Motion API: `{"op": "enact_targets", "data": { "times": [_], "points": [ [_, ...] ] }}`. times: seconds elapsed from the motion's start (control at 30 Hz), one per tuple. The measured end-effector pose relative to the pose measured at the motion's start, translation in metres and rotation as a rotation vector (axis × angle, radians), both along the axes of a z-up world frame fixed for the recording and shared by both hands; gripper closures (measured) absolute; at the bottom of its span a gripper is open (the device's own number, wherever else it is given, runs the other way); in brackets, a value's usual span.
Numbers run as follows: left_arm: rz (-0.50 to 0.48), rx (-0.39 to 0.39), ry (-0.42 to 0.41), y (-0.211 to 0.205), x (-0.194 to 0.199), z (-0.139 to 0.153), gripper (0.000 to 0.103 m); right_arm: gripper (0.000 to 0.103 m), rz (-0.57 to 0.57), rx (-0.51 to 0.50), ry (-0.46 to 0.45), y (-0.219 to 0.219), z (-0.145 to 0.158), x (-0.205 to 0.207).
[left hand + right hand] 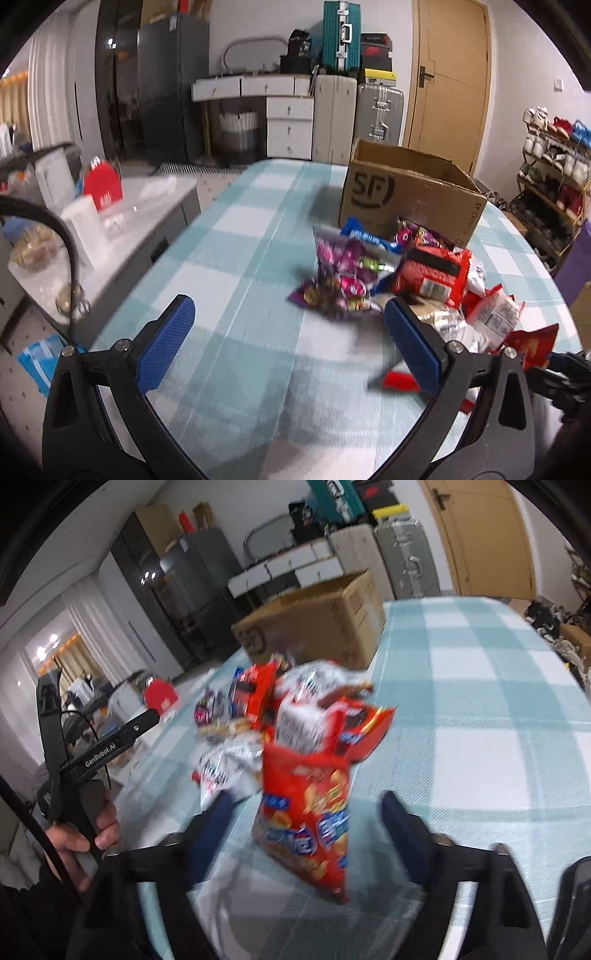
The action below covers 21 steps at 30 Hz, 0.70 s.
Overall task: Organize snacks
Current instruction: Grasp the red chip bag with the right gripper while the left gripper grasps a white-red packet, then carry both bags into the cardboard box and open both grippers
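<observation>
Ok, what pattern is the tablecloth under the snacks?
The tablecloth is a light teal and white check, clearest in the left wrist view.

Teal suitcase [340,35], wooden door [448,74]

A heap of snack packets [406,280] lies on the checked surface [240,258], just in front of an open cardboard box [410,192] that stands toward the far edge. In the heap are purple candy bags [343,266], a blue packet [369,236], an orange-red bag with a black stripe [432,273] and white-and-red packets [491,314]. Nearest the near edge a red chip bag [310,819] stands tilted, upright against the pile.
</observation>
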State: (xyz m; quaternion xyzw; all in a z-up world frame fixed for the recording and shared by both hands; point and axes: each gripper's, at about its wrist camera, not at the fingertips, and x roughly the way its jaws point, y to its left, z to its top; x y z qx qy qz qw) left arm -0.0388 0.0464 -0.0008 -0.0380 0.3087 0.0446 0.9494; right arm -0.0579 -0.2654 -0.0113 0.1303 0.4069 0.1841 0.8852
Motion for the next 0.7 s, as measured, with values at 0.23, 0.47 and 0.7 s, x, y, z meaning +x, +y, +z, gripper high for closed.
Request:
{"op": "enact_targets", "data": {
  "times": [0.23,0.47,0.7],
  "points": [
    [-0.077,-0.150,0.053,0.014,-0.014,-0.017,0.001,0.042,0.003,-0.015,0.068,0.014,-0.015,0.012],
    [-0.261,-0.260,0.134,-0.006,-0.007,-0.027,0.001,0.057,0.017,-0.043,0.079,0.017,-0.018,0.013],
    [-0.413,-0.188,0.165,-0.053,0.000,-0.023,0.001,0.058,0.012,-0.048,0.063,0.016,-0.017,0.010]
  ]
}}
